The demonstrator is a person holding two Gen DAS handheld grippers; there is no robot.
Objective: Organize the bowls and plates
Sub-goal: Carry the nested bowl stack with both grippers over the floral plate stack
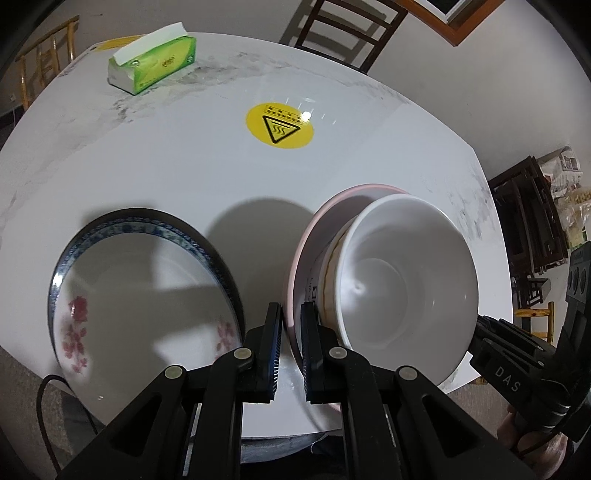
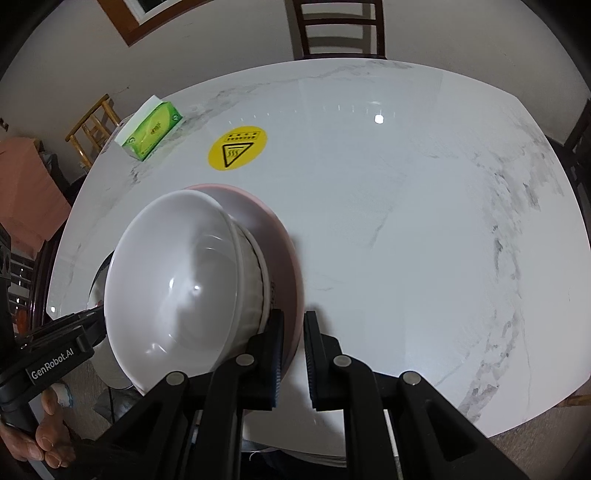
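Note:
A pink plate [image 1: 314,236] carries stacked white bowls [image 1: 402,269] above the white marble table [image 1: 184,162]. My left gripper [image 1: 291,325] is shut on the plate's left rim. My right gripper [image 2: 293,332] is shut on the same pink plate [image 2: 284,251] at its right rim, with the white bowls [image 2: 173,280] to its left. A blue-rimmed plate with pink flowers [image 1: 144,295] lies on the table to the left of my left gripper. A small part of it shows behind the bowls in the right wrist view [image 2: 101,273].
A green tissue pack [image 1: 155,62] lies at the table's far left, also in the right wrist view [image 2: 151,131]. A yellow hot-surface sticker [image 1: 279,125] marks the table's middle. A dark wooden chair [image 2: 340,27] stands behind the table. Dark furniture [image 1: 532,218] stands to the right.

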